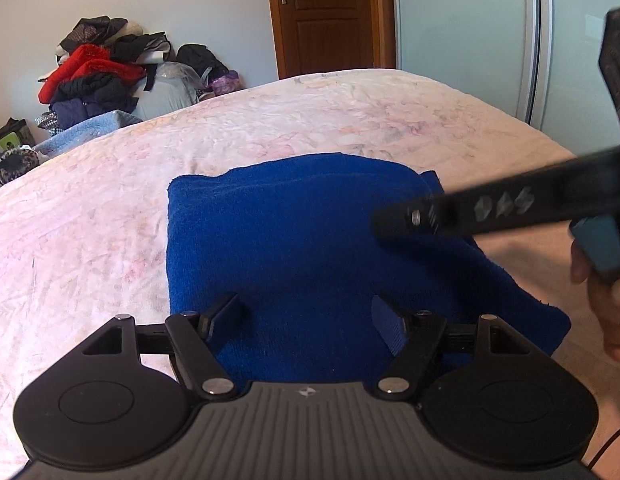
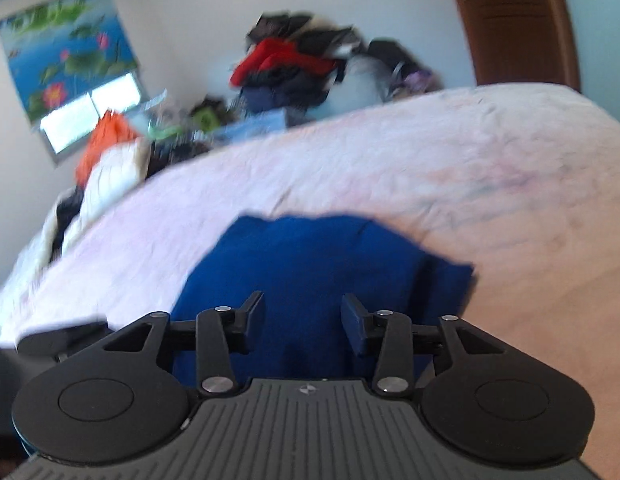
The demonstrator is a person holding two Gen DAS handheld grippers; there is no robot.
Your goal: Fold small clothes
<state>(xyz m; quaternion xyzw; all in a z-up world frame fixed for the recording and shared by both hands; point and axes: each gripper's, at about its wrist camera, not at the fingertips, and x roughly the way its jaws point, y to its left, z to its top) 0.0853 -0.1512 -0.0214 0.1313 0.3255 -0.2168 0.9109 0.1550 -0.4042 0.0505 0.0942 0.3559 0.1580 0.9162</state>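
- The blue cloth (image 1: pixel 302 248) lies folded on the bed (image 1: pixel 110 208), near its front edge and right under both of my grippers. It looks like a thick knit or towel piece, already doubled over, with a lower layer sticking out at the right side.
- My left gripper (image 1: pixel 306 320) hangs over the near edge of the cloth with its fingers spread wide. Nothing is pinched between them; cloth shows in the gap, but the pads are not pressing on it.
- My right gripper (image 2: pixel 303 326) is over the same cloth, a bit further right. Its fingers stand partly apart and hold nothing that I can see. This view is smeared, so I judge the hand is in motion.
- In the left view the right gripper crosses above the cloth's right half, held there by a hand (image 1: pixel 606 288) at the frame edge. I read that as a pass to smooth or press the fold down, not a grab.
- I'd say the fold is mostly made. What remains is squaring the stray layer on the right.
- A clothes pile (image 1: pixel 102 76) sits well apart, beyond the far side of the bed, by the wall. A door (image 1: pixel 326 16) is behind.
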